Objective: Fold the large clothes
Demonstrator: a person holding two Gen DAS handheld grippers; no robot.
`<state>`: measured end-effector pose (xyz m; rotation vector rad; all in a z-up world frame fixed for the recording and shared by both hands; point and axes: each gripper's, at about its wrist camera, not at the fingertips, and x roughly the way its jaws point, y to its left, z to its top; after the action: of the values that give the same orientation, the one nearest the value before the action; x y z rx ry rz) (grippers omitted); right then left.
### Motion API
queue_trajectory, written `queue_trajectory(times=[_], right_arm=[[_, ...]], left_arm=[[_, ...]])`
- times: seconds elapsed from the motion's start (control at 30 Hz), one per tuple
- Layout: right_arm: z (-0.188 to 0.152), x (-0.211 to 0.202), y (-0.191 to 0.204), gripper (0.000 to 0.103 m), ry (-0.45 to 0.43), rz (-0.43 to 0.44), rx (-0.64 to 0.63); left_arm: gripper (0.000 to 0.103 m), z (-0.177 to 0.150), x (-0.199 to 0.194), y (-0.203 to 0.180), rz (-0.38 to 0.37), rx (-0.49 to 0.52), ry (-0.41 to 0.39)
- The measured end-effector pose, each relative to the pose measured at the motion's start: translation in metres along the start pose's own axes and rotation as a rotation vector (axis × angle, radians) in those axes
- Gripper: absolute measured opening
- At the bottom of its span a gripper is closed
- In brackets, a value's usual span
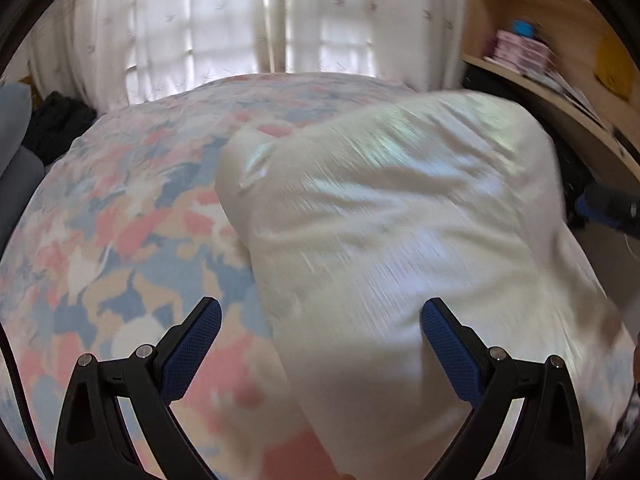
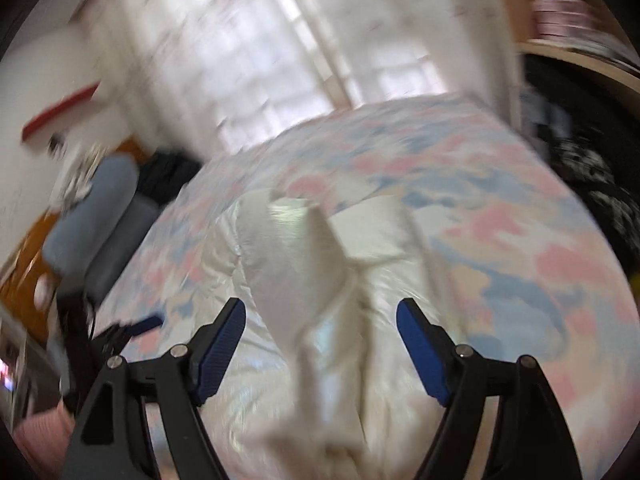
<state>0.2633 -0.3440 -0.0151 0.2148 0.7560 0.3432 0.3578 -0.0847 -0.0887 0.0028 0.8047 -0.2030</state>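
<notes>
The shiny white garment on the bed looks soft, light & slippery, so an edge should prob. be pinched; left gripper & right gripper are both held wide apart, nothing clamped.

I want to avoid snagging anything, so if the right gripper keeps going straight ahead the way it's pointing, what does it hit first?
Most likely the white garment on the bed. Its raised fold sits right between the open jaws of the right gripper. Blur makes depth uncertain.
</notes>
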Motion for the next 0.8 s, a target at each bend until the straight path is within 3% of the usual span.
queue_trajectory(times=[0.07, 0.17, 0.27, 0.33, 0.37, 0.43, 0.47, 0.6, 0.7, 0.8], right_arm=[[0.012, 0.019, 0.000, 0.078, 0.012, -0.034, -0.057], [0.020, 0.042, -0.007, 0.078, 0.037, -0.007, -0.101], [0.015, 0.066, -0.018, 0.078, 0.120, 0.099, -0.032], [0.004, 0.072, -0.023, 0.077, 0.129, 0.089, -0.011], [-0.001, 0.073, -0.026, 0.075, 0.118, 0.083, 0.006], [-0.017, 0.070, -0.037, 0.050, 0.117, 0.130, 0.112], [-0.025, 0.068, -0.042, 0.047, 0.119, 0.155, 0.164], [-0.053, 0.041, -0.043, 0.042, 0.076, 0.087, 0.229], [-0.069, 0.035, -0.053, 0.041, 0.039, 0.021, 0.267], [-0.078, 0.041, -0.063, 0.042, 0.015, 0.016, 0.280]], left_arm=[[0.100, 0.011, 0.009, 0.005, 0.011, -0.026, -0.039], [0.100, 0.029, 0.029, -0.006, 0.048, -0.010, -0.077], [0.100, 0.043, 0.050, -0.013, 0.063, 0.022, -0.081], [0.100, 0.049, 0.062, -0.018, 0.053, 0.036, -0.080], [0.100, 0.050, 0.065, -0.019, 0.047, 0.039, -0.078], [0.100, 0.053, 0.073, -0.026, 0.024, 0.053, -0.064], [0.100, 0.054, 0.075, -0.030, 0.017, 0.066, -0.061], [0.100, 0.051, 0.077, -0.064, -0.021, 0.191, -0.049], [0.100, 0.045, 0.080, -0.091, -0.007, 0.285, -0.043], [0.100, 0.042, 0.089, -0.106, 0.029, 0.316, -0.030]])
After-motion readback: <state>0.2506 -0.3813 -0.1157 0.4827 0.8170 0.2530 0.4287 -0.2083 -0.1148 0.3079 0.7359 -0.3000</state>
